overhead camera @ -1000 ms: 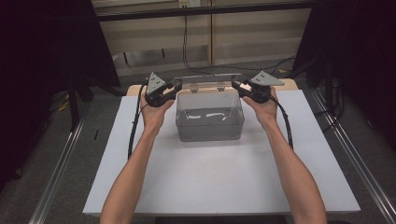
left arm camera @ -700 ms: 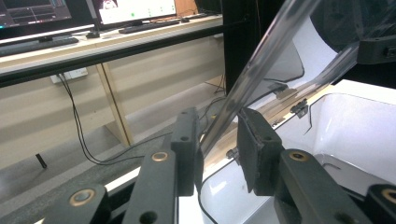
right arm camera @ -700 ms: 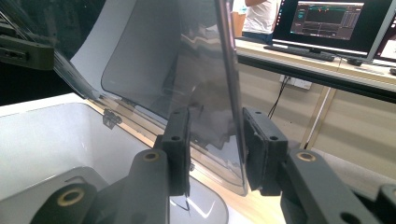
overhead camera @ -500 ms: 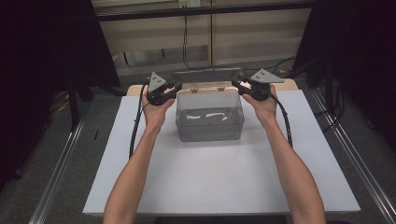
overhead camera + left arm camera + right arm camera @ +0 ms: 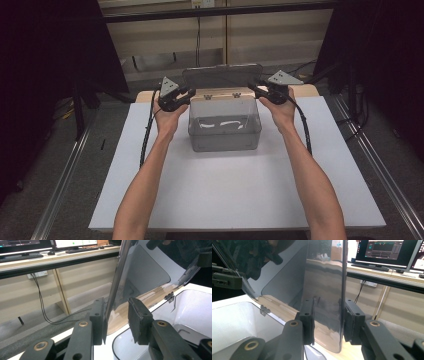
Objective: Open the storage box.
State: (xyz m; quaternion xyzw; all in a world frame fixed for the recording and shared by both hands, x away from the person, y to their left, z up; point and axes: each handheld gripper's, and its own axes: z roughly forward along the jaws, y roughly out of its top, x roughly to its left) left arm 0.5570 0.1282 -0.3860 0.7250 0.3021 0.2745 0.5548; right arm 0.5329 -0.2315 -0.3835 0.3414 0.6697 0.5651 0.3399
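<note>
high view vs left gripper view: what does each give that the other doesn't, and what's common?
High view adds: both forearms, the right gripper at the far end of the lid, the whole white table. Left gripper view adds: the lid's edge between its own jaws, against one pad, plus monitors and a keyboard on the desk behind. Shared: the raised lid, the clear box, its hinge.

From your high view, the raised lid [image 5: 222, 79] hid the table's [image 5: 225, 190] 12 o'clock edge. In your left gripper view, the lid ran off at 12 o'clock, and the box [image 5: 190, 312] was cut at 3 o'clock.
</note>
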